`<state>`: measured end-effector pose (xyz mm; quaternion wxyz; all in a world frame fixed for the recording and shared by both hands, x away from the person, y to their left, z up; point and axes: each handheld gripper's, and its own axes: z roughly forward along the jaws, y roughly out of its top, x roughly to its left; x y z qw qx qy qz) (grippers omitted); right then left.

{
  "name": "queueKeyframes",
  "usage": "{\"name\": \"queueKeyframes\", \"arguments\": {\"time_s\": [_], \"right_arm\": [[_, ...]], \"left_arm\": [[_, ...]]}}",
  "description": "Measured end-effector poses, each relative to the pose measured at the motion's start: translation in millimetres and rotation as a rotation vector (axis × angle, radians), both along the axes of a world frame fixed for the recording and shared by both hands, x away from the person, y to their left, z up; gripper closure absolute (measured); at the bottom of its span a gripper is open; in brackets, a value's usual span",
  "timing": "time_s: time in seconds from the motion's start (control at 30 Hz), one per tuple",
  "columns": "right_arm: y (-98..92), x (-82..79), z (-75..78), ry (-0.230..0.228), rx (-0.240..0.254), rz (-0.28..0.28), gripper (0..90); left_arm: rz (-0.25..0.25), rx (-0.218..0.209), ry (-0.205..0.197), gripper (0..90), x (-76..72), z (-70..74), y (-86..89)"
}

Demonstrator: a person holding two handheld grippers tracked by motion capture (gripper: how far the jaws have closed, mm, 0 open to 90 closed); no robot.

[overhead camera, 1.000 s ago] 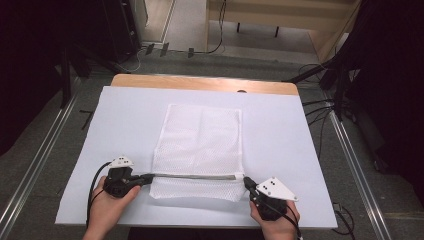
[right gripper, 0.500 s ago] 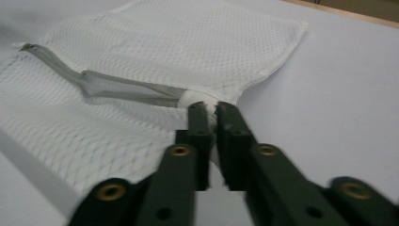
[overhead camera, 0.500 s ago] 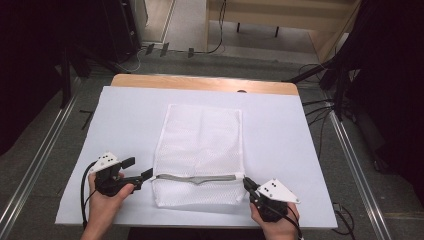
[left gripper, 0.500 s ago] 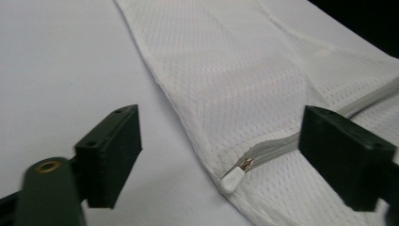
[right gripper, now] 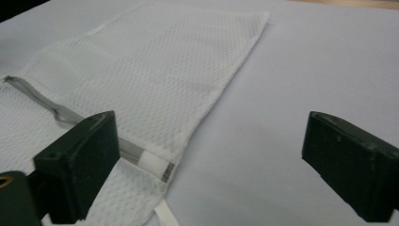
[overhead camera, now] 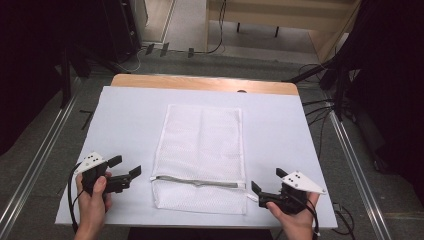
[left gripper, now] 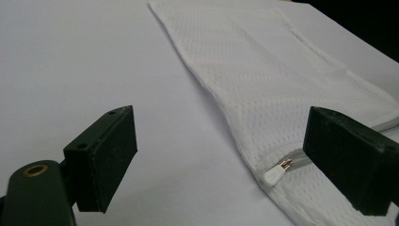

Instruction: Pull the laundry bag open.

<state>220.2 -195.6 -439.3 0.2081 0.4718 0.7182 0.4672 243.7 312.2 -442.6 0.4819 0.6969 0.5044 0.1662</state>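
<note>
Holding both grippers, left [overhead camera: 125,170] and right [overhead camera: 269,187], unclenched and empty, flanking the mesh bag [overhead camera: 201,155]; its zipper [overhead camera: 197,181] spans crosswise between them, pull tab [left gripper: 281,166] nearer my left.

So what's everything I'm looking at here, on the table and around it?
Mesh laundry bag: one, white, flat at the table's middle.
Zipper: one, grey, across the bag's near end; its pull at the left end.
Table cover: one, white, over the table.
Table: one, wooden, far edge bare.
Cables: several, black, on the floor beyond and right.
Left gripper: one, black, fingers open, left of the bag.
Right gripper: one, black, fingers open, right of the bag.
</note>
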Motion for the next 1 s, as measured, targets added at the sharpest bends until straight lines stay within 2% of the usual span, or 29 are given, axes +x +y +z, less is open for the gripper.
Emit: {"name": "queueKeyframes", "arguments": {"time_s": [0.1,0.2,0.27,0.43,0.57,0.67,0.8,0.87,1.0], "right_arm": [[-16.0,4.3,-0.9,0.002,0.017,-0.012,0.1],[-31.8,7.4,-2.2,-0.014,0.015,-0.037,0.0],[-43.5,9.7,-3.3,-0.021,0.017,-0.062,0.0],[-74.7,14.6,-7.1,-0.034,0.051,-0.118,0.0],[-93.7,15.9,-9.1,-0.053,0.060,-0.152,0.0],[-104.9,15.0,-8.6,-0.072,0.056,-0.171,0.0],[-119.6,14.3,-10.0,-0.079,0.064,-0.203,0.0],[-123.9,14.2,-10.9,-0.077,0.077,-0.214,0.0],[-124.4,15.5,-12.1,-0.071,0.062,-0.213,0.0]], "left_arm": [[0.008,0.009,-0.008,9.8,-1.9,-0.6,6.6],[0.014,0.049,-0.021,8.7,-4.6,-1.4,12.7],[0.014,0.055,-0.031,8.3,-6.1,-1.9,18.8],[0.034,0.035,-0.058,3.2,-9.4,-2.1,36.0],[0.043,0.026,-0.088,0.0,-13.0,-0.2,45.1],[0.066,0.046,-0.104,0.0,-14.1,0.5,48.6],[0.067,0.049,-0.093,0.0,-13.4,-0.3,51.2],[0.067,0.059,-0.093,0.0,-13.1,-0.6,50.3],[0.060,0.083,-0.090,0.0,-11.7,-1.8,46.3]]}}
